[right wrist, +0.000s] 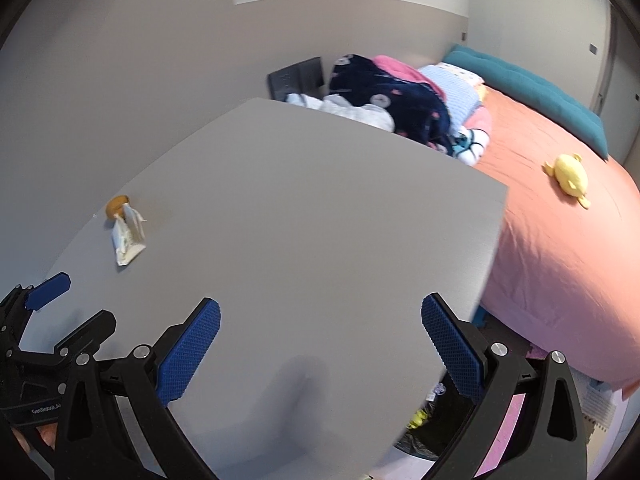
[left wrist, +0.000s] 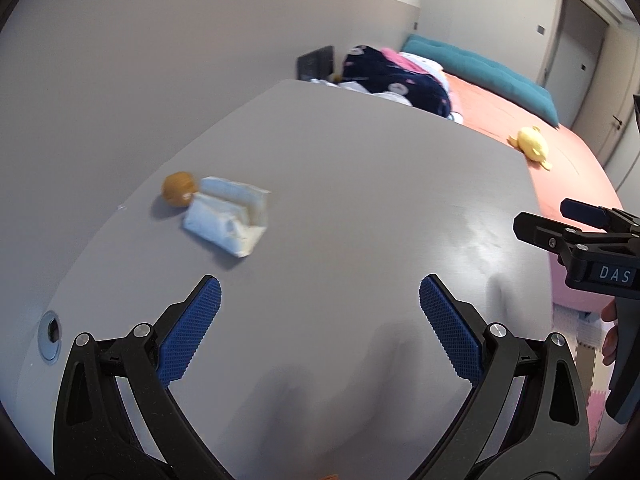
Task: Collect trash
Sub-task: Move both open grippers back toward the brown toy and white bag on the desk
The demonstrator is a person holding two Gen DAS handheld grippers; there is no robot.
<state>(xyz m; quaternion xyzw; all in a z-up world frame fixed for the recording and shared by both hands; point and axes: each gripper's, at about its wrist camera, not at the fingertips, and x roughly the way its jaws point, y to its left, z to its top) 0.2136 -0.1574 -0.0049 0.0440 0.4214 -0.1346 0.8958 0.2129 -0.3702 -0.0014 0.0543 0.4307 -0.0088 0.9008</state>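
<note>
A crumpled white wrapper (left wrist: 226, 216) lies on the grey table (left wrist: 360, 208) at the left, touching a small brown round thing (left wrist: 179, 188). Both also show in the right wrist view, the wrapper (right wrist: 129, 240) and the brown thing (right wrist: 116, 206). My left gripper (left wrist: 320, 328) is open and empty above the table's near part, short of the wrapper. My right gripper (right wrist: 320, 344) is open and empty over the table's right front edge. The right gripper shows in the left wrist view at the far right (left wrist: 560, 220); the left gripper shows in the right wrist view at the lower left (right wrist: 68, 304).
A bed with an orange cover (right wrist: 560, 248) stands right of the table, with a yellow plush toy (right wrist: 570, 178), a pile of clothes (right wrist: 400, 104) and a teal headboard cushion (right wrist: 532, 84). A dark bin with trash (right wrist: 420, 428) sits under the table's right edge. A cable hole (left wrist: 51, 334) is at the table's left.
</note>
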